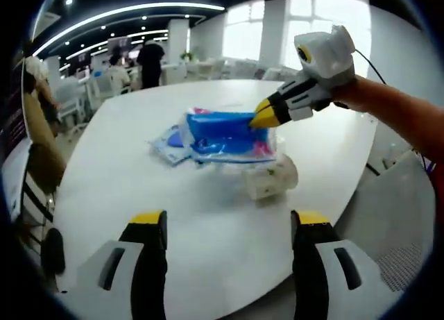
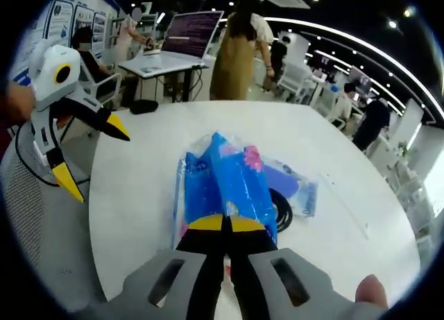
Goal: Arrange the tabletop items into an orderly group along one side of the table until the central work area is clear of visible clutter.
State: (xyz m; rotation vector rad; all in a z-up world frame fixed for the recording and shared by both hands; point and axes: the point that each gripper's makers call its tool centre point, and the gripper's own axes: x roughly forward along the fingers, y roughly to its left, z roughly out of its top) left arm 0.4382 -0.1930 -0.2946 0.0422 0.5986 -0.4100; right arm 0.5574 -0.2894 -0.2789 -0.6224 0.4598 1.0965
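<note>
The right gripper (image 2: 223, 224), grey with yellow-tipped black jaws, has its jaws pressed together on the near edge of a bright blue plastic-wrapped pack with pink print (image 2: 229, 178). In the left gripper view the same gripper (image 1: 262, 116) comes in from the right on a bare forearm, its yellow tips pinching the pack's (image 1: 225, 134) upper right corner. The left gripper (image 1: 229, 223) hovers over the near part of the round white table (image 1: 139, 188), short of the pack, jaws spread wide with nothing between them; in the right gripper view it (image 2: 90, 153) hangs off the table's left edge, its two yellow tips well apart.

The pack sits near the middle of the table. Just beside it, on the side toward the left gripper, a small roll in clear wrap with a pale printed pattern (image 1: 270, 178) lies on its side, touching or nearly touching the pack. On the pack's other side a flat clear bag with pale blue contents (image 1: 168, 143) lies on the table, partly tucked under the pack. In the right gripper view a dark coiled cable (image 2: 281, 207) shows inside this bag (image 2: 295, 188), just beside the pack.

Beyond the table, people stand among white desks (image 2: 163, 63) and chairs.
</note>
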